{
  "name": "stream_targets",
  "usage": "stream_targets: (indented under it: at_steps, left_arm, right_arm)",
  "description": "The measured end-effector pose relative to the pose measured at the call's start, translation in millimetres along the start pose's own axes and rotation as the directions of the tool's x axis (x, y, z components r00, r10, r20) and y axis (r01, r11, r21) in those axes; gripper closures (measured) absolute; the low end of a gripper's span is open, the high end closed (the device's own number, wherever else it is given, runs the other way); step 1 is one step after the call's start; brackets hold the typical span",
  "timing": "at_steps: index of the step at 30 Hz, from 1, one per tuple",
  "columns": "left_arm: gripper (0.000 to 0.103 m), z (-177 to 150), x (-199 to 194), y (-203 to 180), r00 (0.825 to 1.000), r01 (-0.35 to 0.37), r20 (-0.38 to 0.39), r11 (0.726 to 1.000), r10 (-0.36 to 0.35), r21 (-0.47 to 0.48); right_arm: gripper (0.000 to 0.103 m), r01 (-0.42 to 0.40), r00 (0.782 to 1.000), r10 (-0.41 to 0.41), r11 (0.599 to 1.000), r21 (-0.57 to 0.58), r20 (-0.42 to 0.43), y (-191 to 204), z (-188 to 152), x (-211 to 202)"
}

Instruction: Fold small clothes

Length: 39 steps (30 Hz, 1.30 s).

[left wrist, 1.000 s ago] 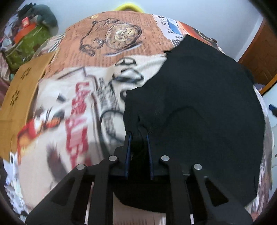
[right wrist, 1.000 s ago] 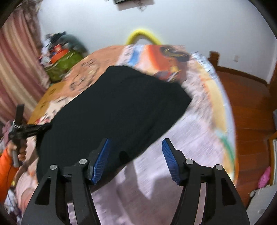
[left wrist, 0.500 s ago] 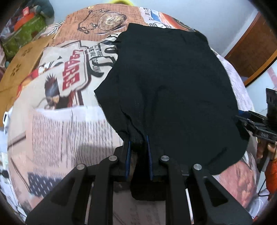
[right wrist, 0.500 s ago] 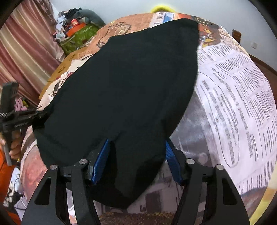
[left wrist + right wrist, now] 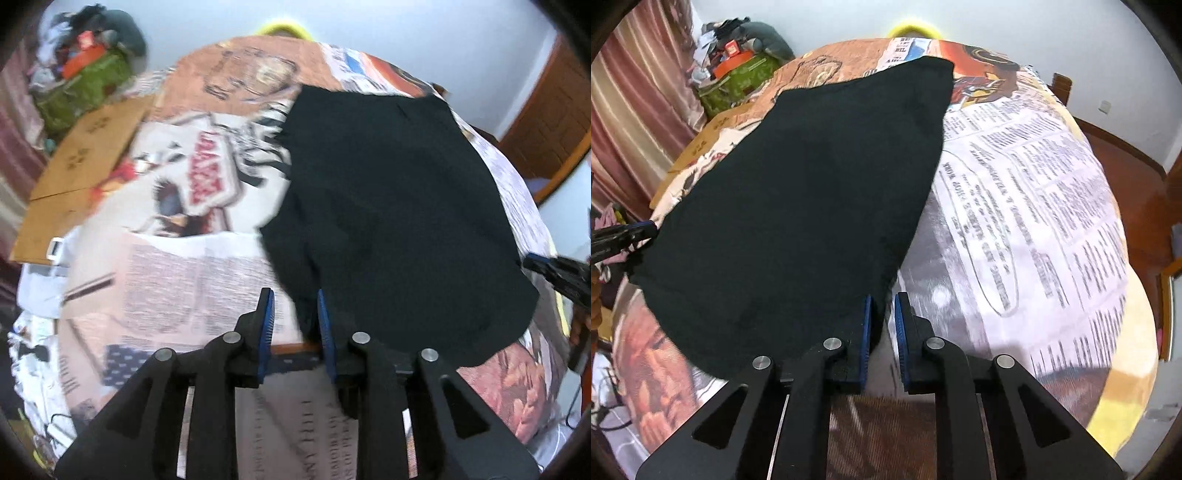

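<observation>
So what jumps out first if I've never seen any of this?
A big black garment lies spread across a bed cover printed like newspaper and comics. In each view a black tool with blue pads reaches in from below: the left tool and right tool at the cloth's near edge.

One black garment (image 5: 388,206). Two grippers: left gripper (image 5: 295,325), right gripper (image 5: 882,328). One printed bedspread (image 5: 1034,206). One flattened cardboard box (image 5: 81,173).
</observation>
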<state>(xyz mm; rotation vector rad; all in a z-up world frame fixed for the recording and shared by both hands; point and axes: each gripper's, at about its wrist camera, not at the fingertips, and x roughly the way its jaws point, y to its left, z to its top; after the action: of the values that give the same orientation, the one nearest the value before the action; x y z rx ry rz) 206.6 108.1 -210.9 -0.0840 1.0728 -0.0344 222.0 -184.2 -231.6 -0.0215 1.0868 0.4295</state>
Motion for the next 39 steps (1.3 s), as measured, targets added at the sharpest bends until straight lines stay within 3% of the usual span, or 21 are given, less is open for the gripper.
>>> stream_targets:
  at_steps: [2, 4, 6, 12, 15, 17, 21, 23, 25, 27, 30, 34, 39]
  left_arm:
    - [0.058, -1, -11, 9, 1.0, 0.003, 0.02, 1.0, -0.003, -0.03]
    - [0.036, -3, -14, 15, 0.999, 0.017, 0.034, 0.999, -0.016, -0.046]
    - [0.032, -6, -15, 14, 0.999, 0.04, 0.026, 0.998, -0.038, -0.052]
    - [0.031, -15, 16, 8, 0.985, 0.138, -0.085, 0.983, -0.149, -0.123]
    - [0.031, -17, 29, 4, 0.973, 0.187, -0.111, 0.971, -0.204, -0.149]
    - [0.031, -16, 32, -3, 0.977, 0.18, -0.096, 0.976, -0.192, -0.119]
    - [0.059, -12, 38, -12, 0.972, 0.209, -0.093, 0.974, -0.217, -0.092]
    - [0.072, -10, 43, -12, 0.968, 0.223, -0.09, 0.969, -0.233, -0.105]
    - [0.085, -9, 45, -12, 0.964, 0.242, -0.089, 0.963, -0.253, -0.116]
    - [0.086, -9, 45, -13, 0.964, 0.239, -0.087, 0.963, -0.25, -0.122]
    - [0.088, -9, 38, -20, 0.973, 0.21, -0.076, 0.974, -0.217, -0.087]
    - [0.089, 0, 14, -25, 0.979, 0.199, -0.023, 0.979, -0.201, -0.049]
    - [0.089, 29, -16, -34, 0.975, 0.218, 0.052, 0.976, -0.217, -0.016]
  right_arm:
    - [0.083, -0.006, 1.0, 0.006, 1.0, 0.018, 0.011, -3, -5, -9]
    - [0.059, -0.03, 0.999, 0.029, 0.999, 0.045, 0.023, -5, -7, -14]
    - [0.051, -0.048, 0.998, 0.045, 0.997, 0.064, 0.046, -3, -10, -18]
    - [0.05, -0.118, 0.993, 0.117, 0.988, 0.102, 0.013, 7, -17, -2]
    - [0.05, -0.123, 0.992, 0.126, 0.986, 0.113, -0.013, 11, -19, 13]
    - [0.048, -0.132, 0.991, 0.133, 0.985, 0.108, 0.0, 13, -19, 15]
    - [0.048, -0.166, 0.986, 0.168, 0.982, 0.09, -0.013, 14, -14, 20]
    - [0.052, -0.166, 0.986, 0.167, 0.983, 0.073, -0.015, 15, -13, 21]
    - [0.069, -0.162, 0.987, 0.163, 0.985, 0.053, -0.014, 18, -12, 22]
    - [0.082, -0.169, 0.985, 0.17, 0.984, 0.056, -0.012, 19, -13, 22]
    - [0.09, -0.178, 0.984, 0.178, 0.982, 0.057, 0.002, 17, -13, 18]
    - [0.093, -0.171, 0.984, 0.17, 0.985, 0.023, 0.059, 18, -9, 2]
    - [0.093, -0.186, 0.972, 0.186, 0.982, -0.014, 0.147, 21, 10, -26]
